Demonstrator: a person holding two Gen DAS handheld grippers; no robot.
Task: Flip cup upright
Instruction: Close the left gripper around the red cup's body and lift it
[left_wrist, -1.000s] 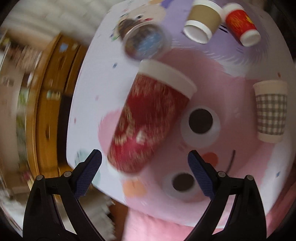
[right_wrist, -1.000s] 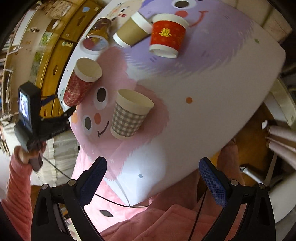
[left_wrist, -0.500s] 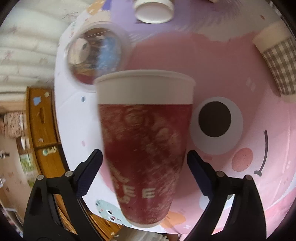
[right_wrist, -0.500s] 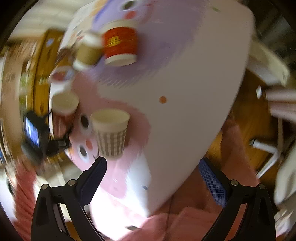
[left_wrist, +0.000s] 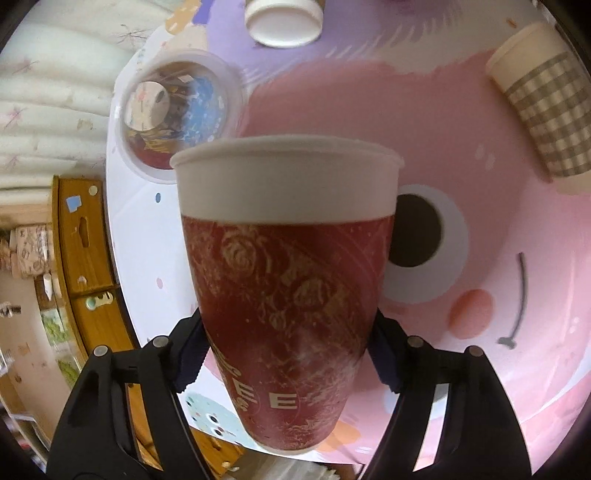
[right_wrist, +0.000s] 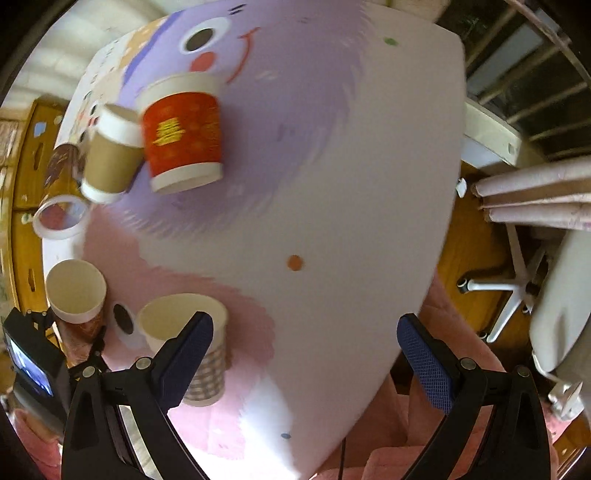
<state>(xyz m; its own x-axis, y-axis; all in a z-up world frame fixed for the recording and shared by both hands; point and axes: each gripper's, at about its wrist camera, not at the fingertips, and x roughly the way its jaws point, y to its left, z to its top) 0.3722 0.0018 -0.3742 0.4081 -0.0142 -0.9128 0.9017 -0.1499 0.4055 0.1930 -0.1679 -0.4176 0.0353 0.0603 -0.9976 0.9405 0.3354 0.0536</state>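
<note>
My left gripper (left_wrist: 286, 354) is shut on a tall dark red paper cup (left_wrist: 288, 295) with gold flower print and a white rim. The cup stands upright between the fingers, mouth up, on the pink part of the table. In the right wrist view the same cup (right_wrist: 75, 295) shows its open mouth at the far left, with the left gripper's black body below it. My right gripper (right_wrist: 299, 354) is open and empty, above the table's near edge, next to a checked cup (right_wrist: 199, 354).
A round table (right_wrist: 351, 221) with a pink and purple cartoon cloth holds several cups: the upright checked cup (left_wrist: 546, 114), a brown cup (right_wrist: 110, 158) and a red-and-gold cup (right_wrist: 183, 134) both upside down, a clear plastic cup (left_wrist: 177, 114) on its side. An office chair base (right_wrist: 506, 291) stands at the right.
The left gripper has closed in on the dark red cup, which went from tilted to upright. The right gripper swung and now sits close to the checked cup.
</note>
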